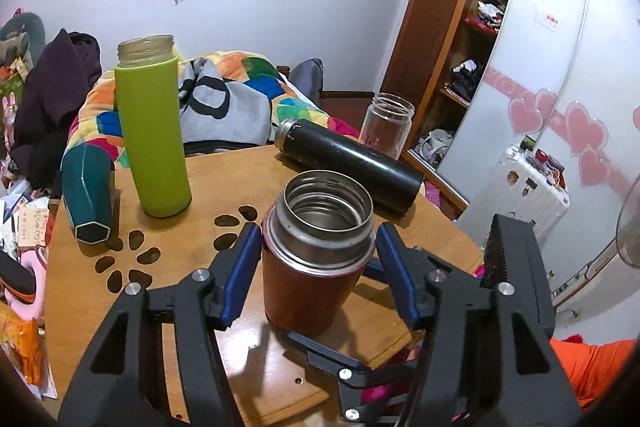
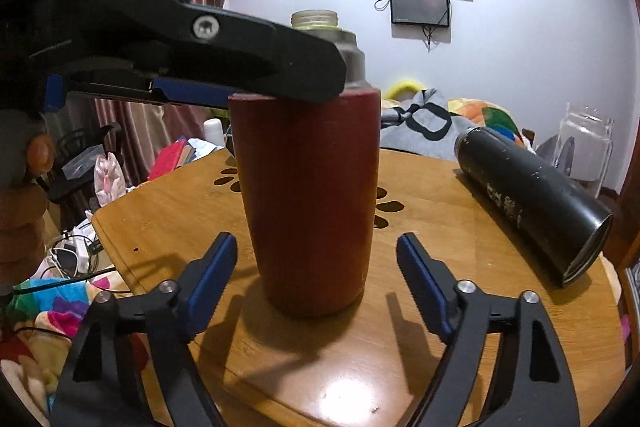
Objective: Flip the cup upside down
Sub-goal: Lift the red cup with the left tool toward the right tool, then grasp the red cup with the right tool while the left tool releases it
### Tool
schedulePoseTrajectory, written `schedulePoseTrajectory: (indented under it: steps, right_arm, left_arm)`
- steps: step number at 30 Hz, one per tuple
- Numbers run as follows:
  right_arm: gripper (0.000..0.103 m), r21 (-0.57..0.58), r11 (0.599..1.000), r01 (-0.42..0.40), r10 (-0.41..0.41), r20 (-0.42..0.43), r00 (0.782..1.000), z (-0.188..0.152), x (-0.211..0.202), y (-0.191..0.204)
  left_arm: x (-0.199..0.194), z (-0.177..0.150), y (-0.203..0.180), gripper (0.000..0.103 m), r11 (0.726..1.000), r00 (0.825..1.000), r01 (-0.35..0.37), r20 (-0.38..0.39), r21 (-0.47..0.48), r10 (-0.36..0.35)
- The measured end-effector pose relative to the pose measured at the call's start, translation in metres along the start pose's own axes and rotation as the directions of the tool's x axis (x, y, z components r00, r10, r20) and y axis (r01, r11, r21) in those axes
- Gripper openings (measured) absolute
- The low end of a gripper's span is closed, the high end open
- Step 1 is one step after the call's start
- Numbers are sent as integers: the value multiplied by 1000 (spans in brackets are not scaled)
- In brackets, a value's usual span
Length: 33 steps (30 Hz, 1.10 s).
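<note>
A red cup with a steel mouth (image 1: 312, 267) stands upright, mouth up, on the round wooden table (image 1: 208, 171). My left gripper (image 1: 316, 247) is open, its blue pads on either side of the cup's neck with small gaps. In the right wrist view the cup (image 2: 308, 195) stands between my right gripper's open fingers (image 2: 316, 267), which sit low near its base without touching. The left gripper (image 2: 280, 75) shows there from the side at the cup's shoulder. The right gripper's fingers show below the cup in the left wrist view.
A tall green bottle (image 1: 154, 135) stands at the table's back left. A black bottle (image 1: 352, 163) lies on its side behind the cup. A clear glass jar (image 1: 388, 125) stands at the far edge. A teal object (image 1: 86, 191) lies at the left edge.
</note>
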State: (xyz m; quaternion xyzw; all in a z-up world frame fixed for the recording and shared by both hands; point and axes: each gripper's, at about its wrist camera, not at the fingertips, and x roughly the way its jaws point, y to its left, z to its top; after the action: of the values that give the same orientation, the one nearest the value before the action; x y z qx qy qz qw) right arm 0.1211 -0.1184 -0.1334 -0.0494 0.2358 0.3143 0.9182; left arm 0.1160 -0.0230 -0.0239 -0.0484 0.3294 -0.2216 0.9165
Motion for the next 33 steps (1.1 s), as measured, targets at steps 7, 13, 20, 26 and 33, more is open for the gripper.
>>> schedulePoseTrajectory:
  steps: [7,13,20,26,33]
  right_arm:
    - [65,-19,1000,2,-2,-5,1000,0,8,6]
    - [66,-45,998,33,-34,-32,999,0,17,11]
    - [59,-30,999,27,-27,-30,999,0,14,6]
    - [59,-47,999,3,-5,-42,999,0,10,9]
    - [59,-68,998,-10,4,-81,997,1,1,9]
  left_arm:
    - [-2,3,11,57,997,999,44,-12,-58,-45]
    - [-5,3,10,56,998,999,47,-19,-47,-48]
    - [-8,4,10,56,997,998,56,-27,-53,-57]
    - [-16,10,3,62,1000,1000,26,-12,6,-26]
    - [-29,22,9,71,997,996,-81,51,12,80]
